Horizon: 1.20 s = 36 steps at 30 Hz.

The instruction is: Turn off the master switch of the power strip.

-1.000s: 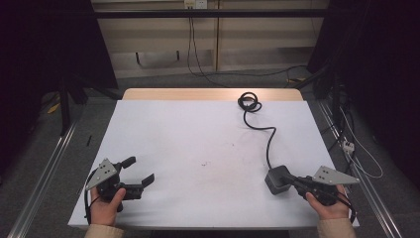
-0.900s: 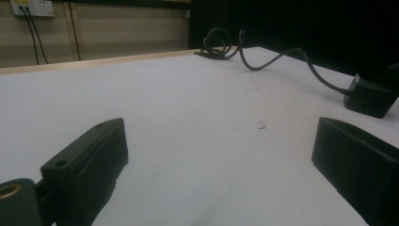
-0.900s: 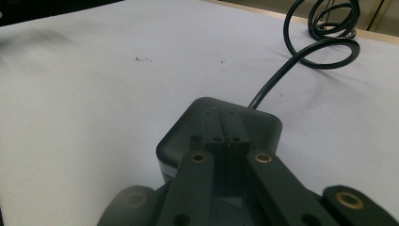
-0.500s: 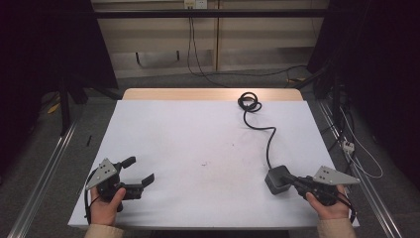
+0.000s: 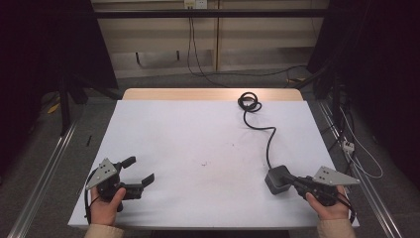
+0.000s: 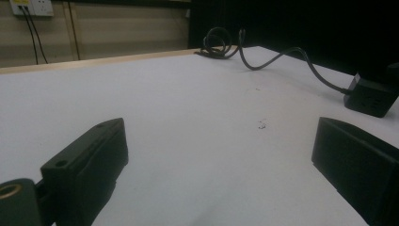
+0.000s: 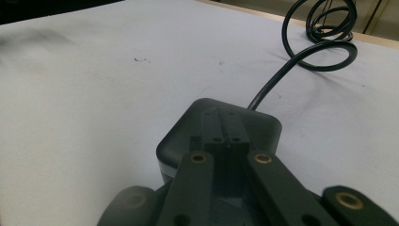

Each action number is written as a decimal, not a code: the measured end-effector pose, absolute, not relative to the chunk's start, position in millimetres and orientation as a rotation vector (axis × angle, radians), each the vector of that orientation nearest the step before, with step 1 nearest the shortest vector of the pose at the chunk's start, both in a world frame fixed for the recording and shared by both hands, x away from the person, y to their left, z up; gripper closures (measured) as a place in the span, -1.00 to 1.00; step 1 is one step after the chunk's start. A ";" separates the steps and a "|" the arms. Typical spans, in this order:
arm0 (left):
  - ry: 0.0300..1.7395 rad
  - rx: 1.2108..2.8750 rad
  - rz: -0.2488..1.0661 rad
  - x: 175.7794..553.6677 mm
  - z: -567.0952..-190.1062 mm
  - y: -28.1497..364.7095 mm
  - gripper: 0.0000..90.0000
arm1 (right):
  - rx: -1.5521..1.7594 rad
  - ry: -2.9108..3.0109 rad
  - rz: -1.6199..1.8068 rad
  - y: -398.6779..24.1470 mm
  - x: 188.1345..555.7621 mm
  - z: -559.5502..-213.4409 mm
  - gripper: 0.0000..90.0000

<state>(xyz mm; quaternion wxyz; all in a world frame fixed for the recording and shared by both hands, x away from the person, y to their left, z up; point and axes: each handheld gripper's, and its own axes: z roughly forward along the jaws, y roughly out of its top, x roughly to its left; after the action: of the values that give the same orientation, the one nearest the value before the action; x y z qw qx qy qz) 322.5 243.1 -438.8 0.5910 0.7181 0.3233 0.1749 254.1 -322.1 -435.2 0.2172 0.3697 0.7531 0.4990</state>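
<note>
No writing, label, brand, number or sign can be read anywhere in these views; the dark power block (image 5: 278, 180) and its cable (image 5: 270, 137) bear no legible marking; the white table (image 5: 198, 134) carries only small smudges, not letters.

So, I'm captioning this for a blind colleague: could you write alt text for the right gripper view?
The right gripper, fingers shut together, rests its tips on top of a dark grey adapter on a white table. A black cable runs from the adapter's far side to a loose coil near the table's wooden edge.
</note>
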 end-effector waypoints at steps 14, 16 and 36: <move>0.751 1.668 0.407 322.8 -438.7 243.3 -0.91 | 1.028 2.071 1.396 -322.1 253.6 -433.1 1.00; 0.750 1.668 0.408 323.0 -438.8 243.3 -0.91 | 1.027 2.069 1.399 -322.3 253.7 -433.4 1.00; 0.752 1.667 0.403 323.5 -438.9 243.6 -0.91 | 1.046 2.024 1.506 -319.6 255.4 -434.2 0.97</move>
<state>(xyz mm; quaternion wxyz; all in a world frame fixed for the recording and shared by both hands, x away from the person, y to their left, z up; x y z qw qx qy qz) 323.5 243.6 -438.9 0.5927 0.7170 0.3234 0.1732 255.4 -319.6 -434.2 0.2040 0.3749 0.7255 0.5399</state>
